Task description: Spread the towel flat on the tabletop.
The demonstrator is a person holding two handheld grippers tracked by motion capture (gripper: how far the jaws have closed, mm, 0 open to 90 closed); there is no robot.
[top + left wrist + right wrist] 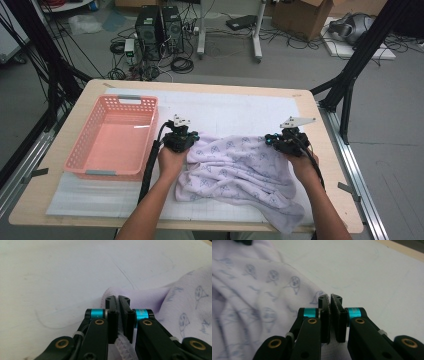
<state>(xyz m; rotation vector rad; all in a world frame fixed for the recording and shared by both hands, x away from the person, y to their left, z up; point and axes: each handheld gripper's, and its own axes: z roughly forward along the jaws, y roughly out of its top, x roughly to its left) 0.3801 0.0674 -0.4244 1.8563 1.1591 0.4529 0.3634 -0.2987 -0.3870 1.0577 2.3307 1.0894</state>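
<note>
1. The soft purple cloth (240, 172) lies crumpled in the lower middle of the high view, on the white mat (230, 112) that covers the bench (60, 200).
2. The left tool (186, 141) is clamped on the cloth's upper left corner. In the left gripper view, purple fabric is squeezed between its closed jaws.
3. The right tool (278, 142) is clamped on the upper right edge. In the right gripper view, its jaws are pressed together with a thin bit of cloth between them.
4. The step looks like this: pull the top edge straight so the cloth lies flat.
5. To do it well, keep both tools tight and move them apart slowly, at the same height.
6. Stop when the edge is straight. Pulling harder could make a corner slip out.
7. Stay away from the pink basket (117, 137) in the left of the frame, so the cloth does not catch on it.
</note>
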